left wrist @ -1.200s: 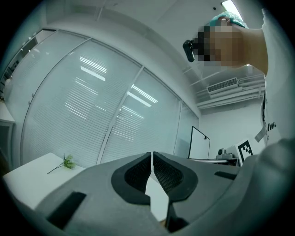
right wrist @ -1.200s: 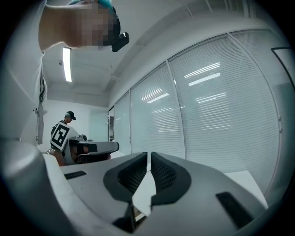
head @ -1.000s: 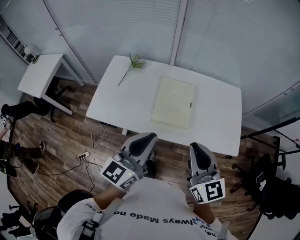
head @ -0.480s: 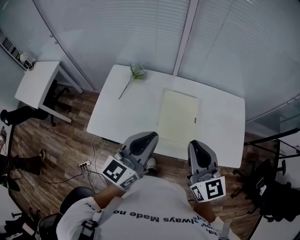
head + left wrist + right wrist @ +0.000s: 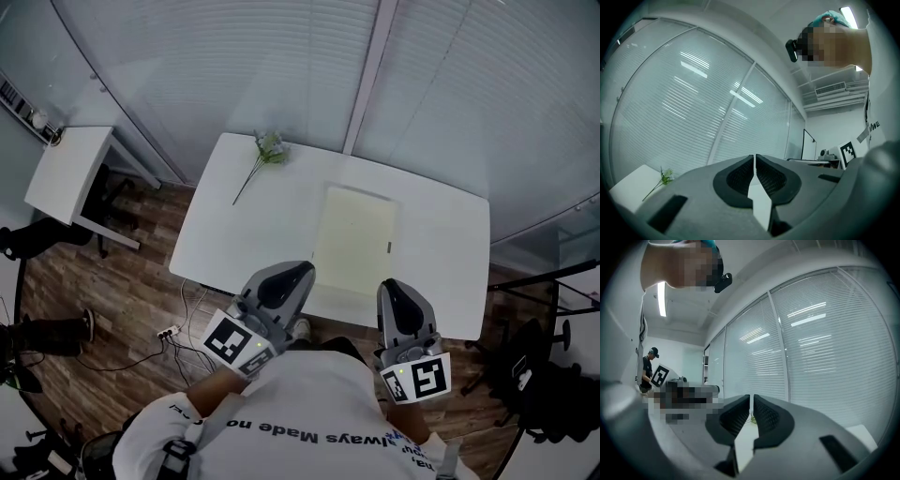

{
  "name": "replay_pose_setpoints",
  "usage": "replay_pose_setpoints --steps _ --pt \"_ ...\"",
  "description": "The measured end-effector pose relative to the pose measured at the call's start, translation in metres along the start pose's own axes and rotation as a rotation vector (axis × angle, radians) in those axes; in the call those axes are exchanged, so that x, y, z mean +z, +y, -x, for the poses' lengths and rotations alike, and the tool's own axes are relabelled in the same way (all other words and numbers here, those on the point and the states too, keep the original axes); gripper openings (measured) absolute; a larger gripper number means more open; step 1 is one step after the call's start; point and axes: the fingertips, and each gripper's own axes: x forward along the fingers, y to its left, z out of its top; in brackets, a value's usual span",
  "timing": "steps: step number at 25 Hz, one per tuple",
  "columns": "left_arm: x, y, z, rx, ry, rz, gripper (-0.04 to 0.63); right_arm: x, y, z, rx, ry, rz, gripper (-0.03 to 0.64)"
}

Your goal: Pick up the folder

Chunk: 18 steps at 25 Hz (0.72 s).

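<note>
A wall of glass with shut blinds closes the far side, and the white table stands with its far edge close against it. We see open wood floor left of the table, up to a small white side table. A dark chair crowds the near right.

The pale folder lies flat, right of the table's centre. Its near edge is close to the table's near edge, with bare tabletop on both sides. We hold the left gripper and the right gripper at that near edge, either side of the folder's near end. Both sets of tongs are pressed together on nothing. A flower sprig lies at the far left corner.

Only the head view shows the folder. The left gripper view catches the sprig low at left and a marker cube at right. The right gripper view shows a person in a cap at far left.
</note>
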Motion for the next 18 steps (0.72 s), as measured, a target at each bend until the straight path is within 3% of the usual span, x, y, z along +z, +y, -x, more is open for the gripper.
replay_pose_setpoints --steps 18 --pt "-0.002 -0.033 -0.042 0.041 -0.014 -0.005 0.018 0.009 -0.055 0.024 0.01 -0.014 -0.005 0.028"
